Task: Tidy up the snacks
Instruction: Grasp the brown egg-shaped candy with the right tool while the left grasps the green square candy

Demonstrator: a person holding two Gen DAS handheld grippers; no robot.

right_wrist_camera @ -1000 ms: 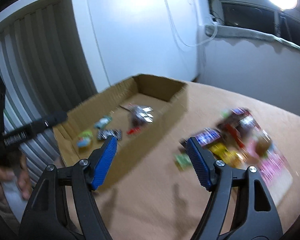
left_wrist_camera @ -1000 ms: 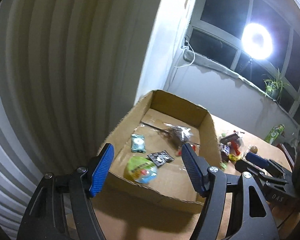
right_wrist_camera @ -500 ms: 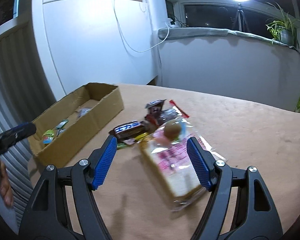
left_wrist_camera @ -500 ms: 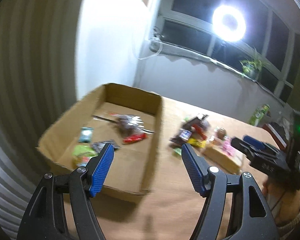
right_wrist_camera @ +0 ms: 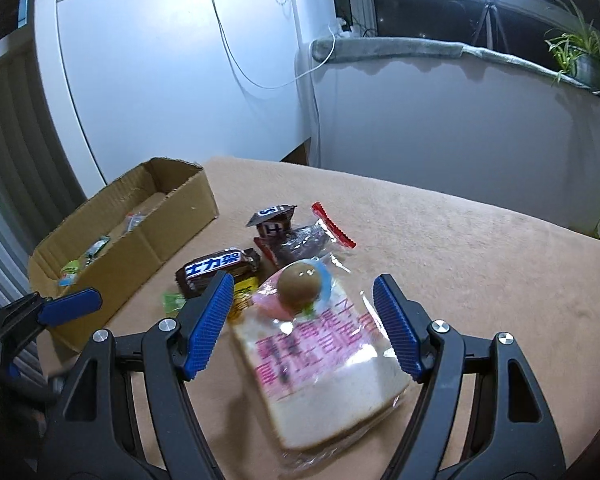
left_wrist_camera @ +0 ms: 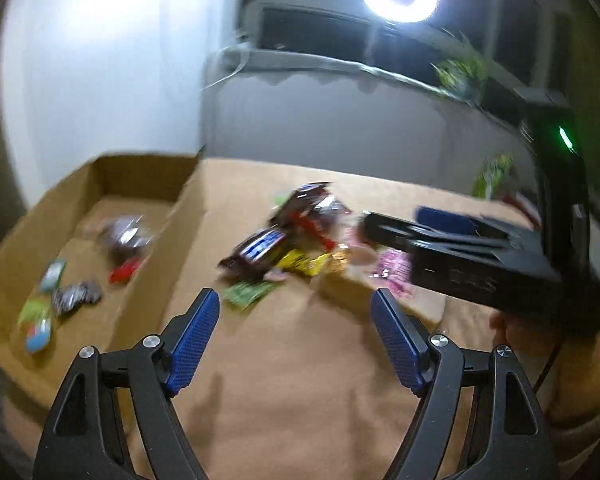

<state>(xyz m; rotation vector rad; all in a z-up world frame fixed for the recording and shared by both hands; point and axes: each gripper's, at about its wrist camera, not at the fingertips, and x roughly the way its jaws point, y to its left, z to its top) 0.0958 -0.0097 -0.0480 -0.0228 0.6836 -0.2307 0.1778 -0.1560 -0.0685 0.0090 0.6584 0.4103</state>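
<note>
Tan tablecloth (right_wrist_camera: 460,240) under a ring light, and my right claw (right_wrist_camera: 300,320) hangs wide and empty over the bagged bread (right_wrist_camera: 324,380), while my left claw (left_wrist_camera: 296,336), opening with nothing in it, faces the snack pile (left_wrist_camera: 292,240) beside the box (left_wrist_camera: 188,216).

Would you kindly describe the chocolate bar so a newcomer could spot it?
Start at the cardboard box on the tan table. Just right of it lies a snack pile; the chocolate bar sits nearest the box. Only it has a dark brown wrapper with a blue-and-white label.
</note>
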